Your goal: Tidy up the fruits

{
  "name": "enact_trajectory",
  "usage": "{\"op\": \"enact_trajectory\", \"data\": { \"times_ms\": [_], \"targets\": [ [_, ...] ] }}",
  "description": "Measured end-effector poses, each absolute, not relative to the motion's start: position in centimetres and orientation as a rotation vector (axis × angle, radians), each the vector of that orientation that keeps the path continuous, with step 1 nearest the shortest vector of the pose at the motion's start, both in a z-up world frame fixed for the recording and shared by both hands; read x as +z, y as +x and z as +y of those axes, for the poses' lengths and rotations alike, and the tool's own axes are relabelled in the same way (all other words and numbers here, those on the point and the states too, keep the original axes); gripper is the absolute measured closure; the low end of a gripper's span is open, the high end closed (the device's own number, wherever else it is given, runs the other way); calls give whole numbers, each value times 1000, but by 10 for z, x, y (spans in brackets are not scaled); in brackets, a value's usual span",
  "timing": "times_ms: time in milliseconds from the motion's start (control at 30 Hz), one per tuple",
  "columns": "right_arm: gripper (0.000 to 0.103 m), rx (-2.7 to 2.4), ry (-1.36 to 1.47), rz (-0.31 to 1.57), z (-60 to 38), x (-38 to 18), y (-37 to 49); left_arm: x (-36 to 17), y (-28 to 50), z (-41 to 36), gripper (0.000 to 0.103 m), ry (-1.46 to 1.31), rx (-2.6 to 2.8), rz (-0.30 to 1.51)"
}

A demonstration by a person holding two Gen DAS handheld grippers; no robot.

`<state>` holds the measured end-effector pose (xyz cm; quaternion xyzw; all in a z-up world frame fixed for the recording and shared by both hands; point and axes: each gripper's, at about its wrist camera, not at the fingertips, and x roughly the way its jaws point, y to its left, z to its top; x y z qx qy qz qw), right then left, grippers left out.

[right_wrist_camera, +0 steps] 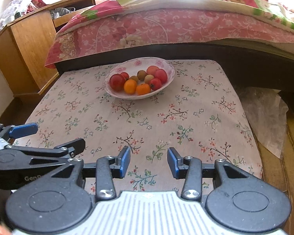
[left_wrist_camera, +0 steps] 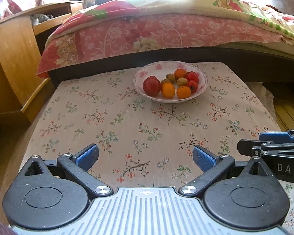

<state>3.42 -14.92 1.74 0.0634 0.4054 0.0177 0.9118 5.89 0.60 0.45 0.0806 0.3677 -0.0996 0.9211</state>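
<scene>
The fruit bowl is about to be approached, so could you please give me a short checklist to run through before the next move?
1. Left gripper open and empty: ok.
2. Right gripper open and empty: ok.
3. Bowl upright on the table, far side: ok.
4. All fruit inside the bowl, e.g. the big red fruit at its left: ok.
5. Path over the tablecloth free of objects: ok.
6. Where sorted fruit should go: cannot tell.
</scene>
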Motion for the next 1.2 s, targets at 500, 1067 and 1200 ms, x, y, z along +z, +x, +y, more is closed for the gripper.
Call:
{"op": "enact_trajectory", "data": {
  "times_ms": [500,1067,1200],
  "targets": [
    [59,36,132,846,-139,14,10,2,38,13,0,166,-192,777],
    [59,38,126,864,-134,6,4,-4,33,17,0,167,-186,808],
    [59,37,127,868,-134,5,5,-5,33,16,0,171,-184,810]
  ]
}}
